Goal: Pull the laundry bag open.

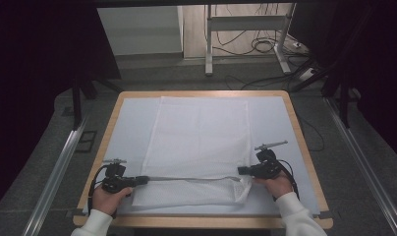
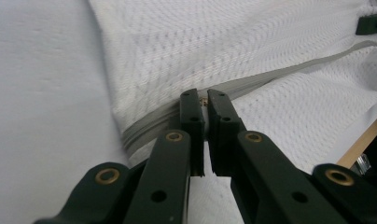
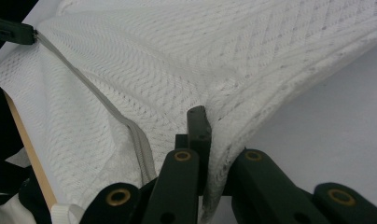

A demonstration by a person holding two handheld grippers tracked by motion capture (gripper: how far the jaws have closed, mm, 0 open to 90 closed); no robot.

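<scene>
Spanning most of a wood-edged table topped with a pale grey mat [image 1: 132, 128], a white rectangular mesh laundry bag [image 1: 199, 142] lies flat, its knit dotted with small holes in a diamond weave. A grey zipper [image 1: 186, 178] runs straight across the bag close to its near edge, from one side of the bag to the other. At the bag's left end of that zipper, the black left gripper [image 1: 143, 180], held in a hand with a white sleeve, is clamped on the small brass zipper pull [image 2: 204, 100]; the pull is mostly hidden between the pads. At the bag's right edge, the black right gripper [image 1: 241, 170] is clenched on a fold of the mesh cloth, which bunches between its pads and hides one of them. A white fabric tab [image 1: 236, 187] sits on the bag just below the zipper's right end; any writing on it is too small to read. Both sleeves are cut off by the bottom edge beneath the bag.
</scene>
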